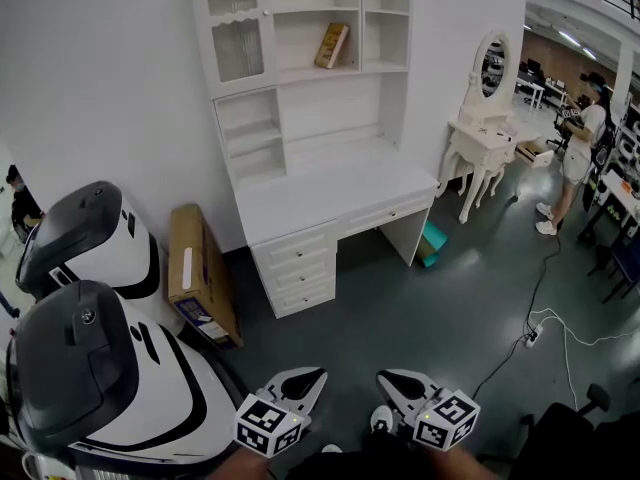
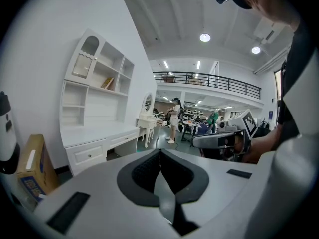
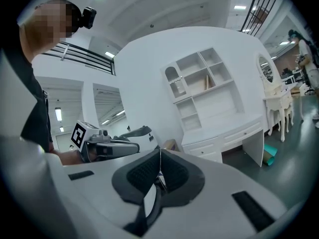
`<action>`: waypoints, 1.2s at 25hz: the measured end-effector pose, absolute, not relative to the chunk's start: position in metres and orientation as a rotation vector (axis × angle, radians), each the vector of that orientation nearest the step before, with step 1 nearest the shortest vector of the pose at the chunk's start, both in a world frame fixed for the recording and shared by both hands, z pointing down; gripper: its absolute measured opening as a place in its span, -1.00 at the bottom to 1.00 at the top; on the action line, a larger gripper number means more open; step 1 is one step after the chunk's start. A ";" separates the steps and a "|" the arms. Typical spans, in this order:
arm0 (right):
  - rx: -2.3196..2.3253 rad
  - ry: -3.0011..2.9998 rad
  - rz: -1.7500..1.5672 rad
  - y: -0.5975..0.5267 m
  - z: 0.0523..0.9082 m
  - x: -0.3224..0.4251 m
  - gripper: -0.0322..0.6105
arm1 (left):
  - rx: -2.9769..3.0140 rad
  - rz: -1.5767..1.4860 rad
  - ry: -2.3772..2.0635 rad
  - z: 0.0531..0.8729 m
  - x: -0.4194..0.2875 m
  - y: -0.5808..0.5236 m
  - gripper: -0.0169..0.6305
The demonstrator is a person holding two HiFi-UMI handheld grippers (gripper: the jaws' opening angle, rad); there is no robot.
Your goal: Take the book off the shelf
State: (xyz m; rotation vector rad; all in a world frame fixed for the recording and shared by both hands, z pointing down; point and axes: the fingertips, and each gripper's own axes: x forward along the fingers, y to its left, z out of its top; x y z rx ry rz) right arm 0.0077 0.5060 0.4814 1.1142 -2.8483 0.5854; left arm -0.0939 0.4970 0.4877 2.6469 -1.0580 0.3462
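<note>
Judging by the scene, this is the approach stage. The book (image 1: 332,45), thin with a tan cover, leans tilted in the middle open compartment of the white shelf unit (image 1: 386,28), above the back edge of the table (image 1: 330,196) and well away from both tools. The left hand-held gripper (image 1: 303,381) and the right hand-held gripper (image 1: 400,382) have their jaws pressed together with nothing between them. Their black pads look ribbed and rubbery. The next move calls for coming closer, raising one gripper to the compartment and opening its jaws around the book's free edge. The smooth painted shelf should let it slide.
</note>
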 end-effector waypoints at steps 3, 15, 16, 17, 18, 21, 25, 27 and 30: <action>1.122 -2.837 0.604 0.496 0.487 0.011 -0.81 | 2.636 0.339 -1.059 0.493 -0.093 0.488 -0.91; 1.123 -2.857 0.709 0.386 0.502 0.023 -0.81 | 2.584 0.393 -1.109 0.503 -0.088 0.399 -0.91; 1.118 -2.860 0.708 0.373 0.501 0.025 -0.81 | 2.581 0.397 -1.114 0.503 -0.086 0.387 -0.91; 1.113 -2.863 0.707 0.359 0.500 0.029 -0.81 | 2.579 0.399 -1.119 0.502 -0.082 0.375 -0.91; 1.108 -2.865 0.706 0.346 0.499 0.032 -0.81 | 2.578 0.397 -1.124 0.500 -0.079 0.363 -0.91; 1.101 -2.869 0.707 0.306 0.498 0.043 -0.81 | 2.579 0.391 -1.147 0.492 -0.070 0.327 -0.91; 1.070 -2.876 0.707 0.260 0.494 0.057 -0.81 | 2.555 0.394 -1.186 0.489 -0.060 0.283 -0.91; 1.051 -2.879 0.696 0.239 0.492 0.066 -0.81 | 2.541 0.400 -1.201 0.490 -0.052 0.261 -0.91; 1.038 -2.875 0.701 0.211 0.495 0.084 -0.81 | 2.542 0.392 -1.215 0.486 -0.035 0.229 -0.91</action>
